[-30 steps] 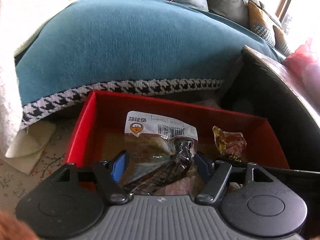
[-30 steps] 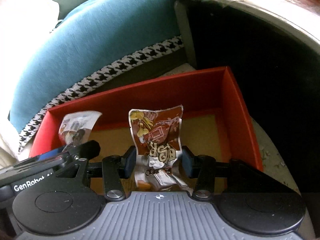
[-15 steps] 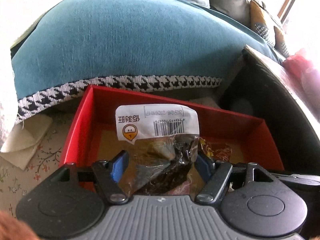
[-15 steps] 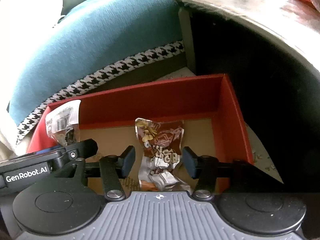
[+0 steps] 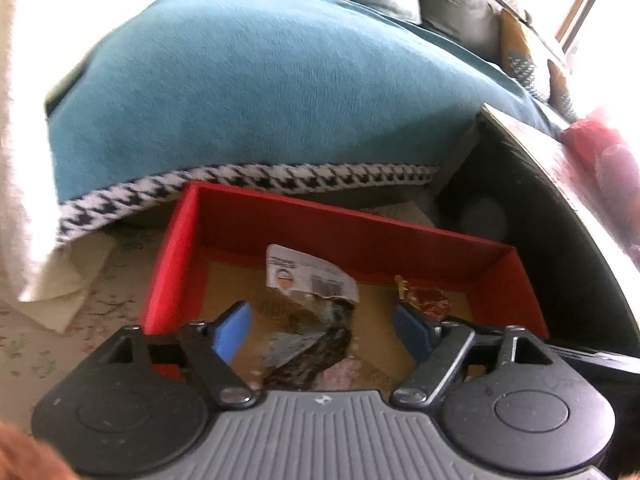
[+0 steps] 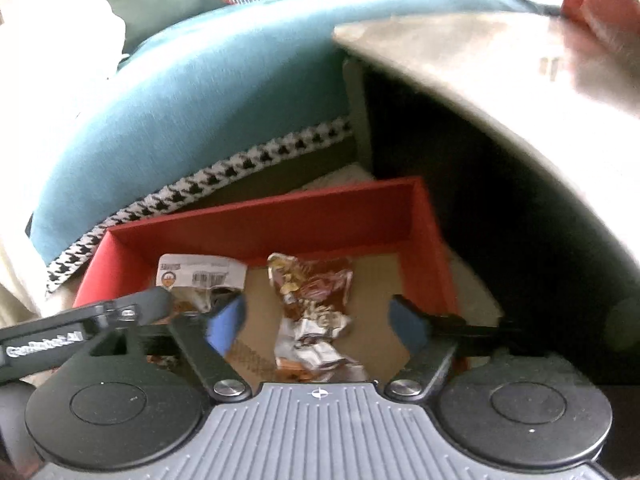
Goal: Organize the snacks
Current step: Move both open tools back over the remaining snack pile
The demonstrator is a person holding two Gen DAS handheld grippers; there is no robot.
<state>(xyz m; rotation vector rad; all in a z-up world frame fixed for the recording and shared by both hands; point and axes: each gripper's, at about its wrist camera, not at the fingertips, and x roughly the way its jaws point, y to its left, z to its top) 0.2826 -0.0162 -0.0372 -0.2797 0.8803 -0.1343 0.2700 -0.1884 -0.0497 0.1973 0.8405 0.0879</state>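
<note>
A red box (image 5: 336, 222) with a brown floor sits on the ground below a teal sofa cushion. A clear snack packet with a white barcode label (image 5: 310, 280) lies inside it, between the spread blue pads of my left gripper (image 5: 322, 330), whose jaws are opening and do not touch it. In the right wrist view the same red box (image 6: 280, 216) holds that packet (image 6: 200, 276) and a brown and white snack packet (image 6: 310, 300). My right gripper (image 6: 318, 322) hangs over the brown packet with jaws opening, pads clear of it.
A teal cushion with houndstooth trim (image 5: 260, 92) rises behind the box. A dark cabinet with a pale top (image 6: 500, 92) stands close on the right. The left gripper's arm (image 6: 84, 320) crosses the lower left of the right wrist view. Floral flooring (image 5: 80, 320) lies left of the box.
Both grippers have let go: the clear packet and the brown packet now lie in the box between widened jaws. The right gripper has lifted away a little.
</note>
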